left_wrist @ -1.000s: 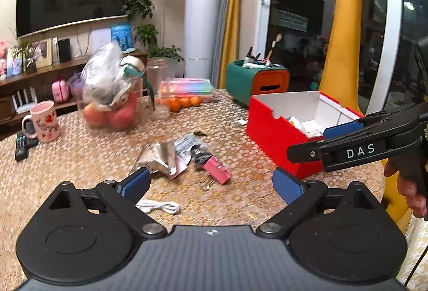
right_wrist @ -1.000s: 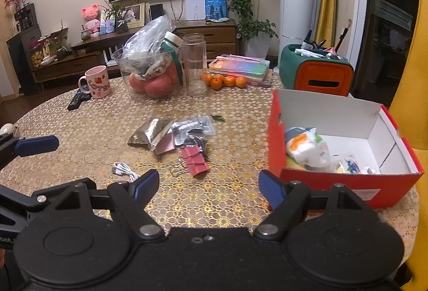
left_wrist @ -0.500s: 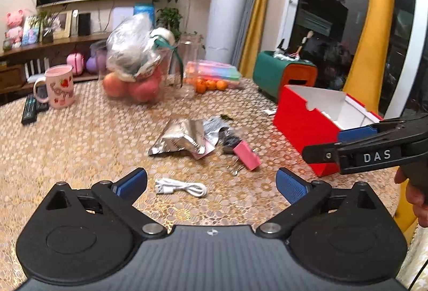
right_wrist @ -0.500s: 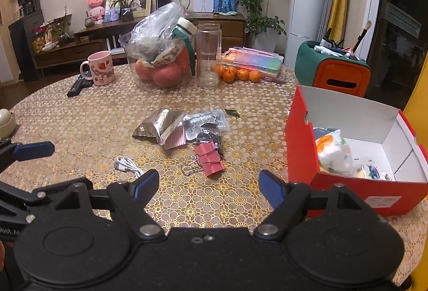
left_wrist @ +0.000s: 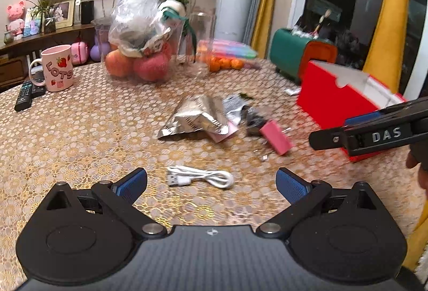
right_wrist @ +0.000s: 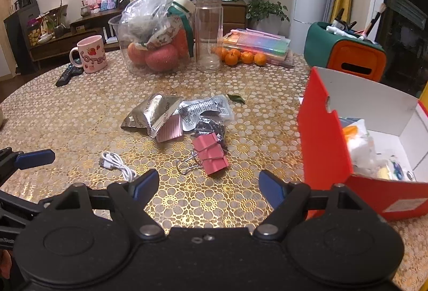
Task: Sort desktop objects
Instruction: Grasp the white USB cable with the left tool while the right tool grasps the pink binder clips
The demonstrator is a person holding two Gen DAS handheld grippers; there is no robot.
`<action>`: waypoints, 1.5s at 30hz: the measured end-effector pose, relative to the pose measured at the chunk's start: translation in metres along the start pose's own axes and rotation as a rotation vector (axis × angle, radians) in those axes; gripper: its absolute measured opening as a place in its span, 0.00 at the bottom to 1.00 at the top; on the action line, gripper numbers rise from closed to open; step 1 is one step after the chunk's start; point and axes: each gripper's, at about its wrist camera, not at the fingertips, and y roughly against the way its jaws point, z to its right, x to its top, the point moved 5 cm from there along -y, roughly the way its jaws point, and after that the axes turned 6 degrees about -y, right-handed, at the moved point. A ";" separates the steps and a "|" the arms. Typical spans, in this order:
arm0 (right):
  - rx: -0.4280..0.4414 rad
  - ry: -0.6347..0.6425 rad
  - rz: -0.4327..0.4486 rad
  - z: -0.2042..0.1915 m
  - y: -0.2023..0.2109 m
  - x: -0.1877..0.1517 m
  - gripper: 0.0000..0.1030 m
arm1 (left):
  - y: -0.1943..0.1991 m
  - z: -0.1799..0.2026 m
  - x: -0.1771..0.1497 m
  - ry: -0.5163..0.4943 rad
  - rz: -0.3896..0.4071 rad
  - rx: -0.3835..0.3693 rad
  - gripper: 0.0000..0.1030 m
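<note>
both grippers hang wide open and empty; the white cable (left_wrist: 199, 176) lies crosswise just ahead of the left gripper (left_wrist: 211, 182), nearer it.

Far ahead of the grippers and to their left, a pink mug (right_wrist: 92, 54) is seen upright on the patterned tablecloth (right_wrist: 80, 109), with a black remote (right_wrist: 67, 74) lying just beside it. Straight ahead, a clear bowl of apples (right_wrist: 153, 55) under a plastic bag is placed next to an empty glass jar (right_wrist: 208, 37). Small oranges (right_wrist: 242, 57) are lined up before a pastel case (right_wrist: 258, 43), and a green and orange holder (right_wrist: 345, 50) is set far ahead to the right.
</note>
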 end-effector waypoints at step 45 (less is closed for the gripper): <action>0.038 -0.024 -0.065 0.012 -0.105 0.009 0.51 | -0.078 0.003 -0.007 -0.070 -0.075 0.074 0.94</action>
